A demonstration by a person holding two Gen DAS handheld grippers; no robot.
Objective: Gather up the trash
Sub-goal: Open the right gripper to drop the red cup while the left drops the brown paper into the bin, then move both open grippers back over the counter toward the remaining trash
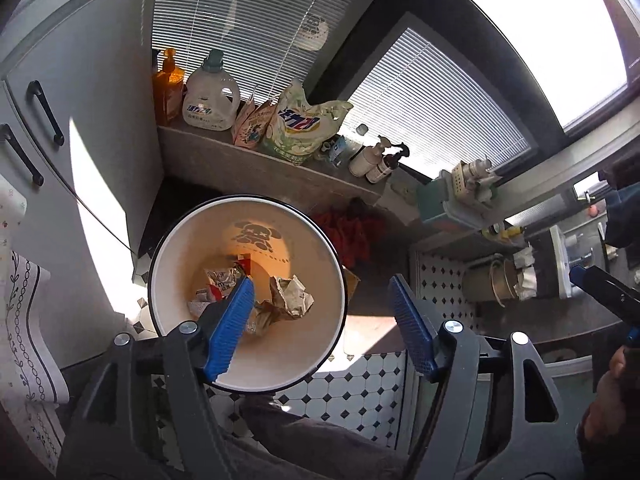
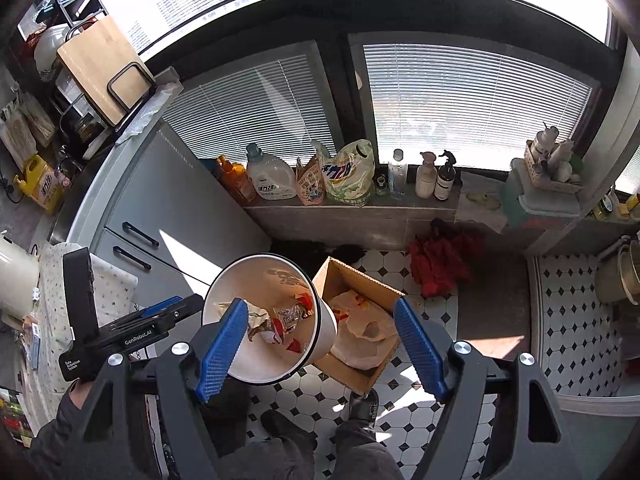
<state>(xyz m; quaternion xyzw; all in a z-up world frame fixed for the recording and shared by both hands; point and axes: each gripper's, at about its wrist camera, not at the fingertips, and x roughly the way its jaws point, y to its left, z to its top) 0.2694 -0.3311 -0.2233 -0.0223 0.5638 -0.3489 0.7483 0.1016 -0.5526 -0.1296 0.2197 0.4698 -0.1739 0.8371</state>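
Only the right wrist view shows the cardboard box (image 2: 362, 332) beside the bin (image 2: 269, 322); both grippers released.

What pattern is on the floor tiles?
White tiles with small black diamonds, clearest in the right wrist view.

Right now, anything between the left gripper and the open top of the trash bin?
Nothing visible. The left gripper is open and empty above the white trash bin, whose mouth is uncovered, with crumpled wrappers already at the bottom. The cardboard box sits beside it, not over it.
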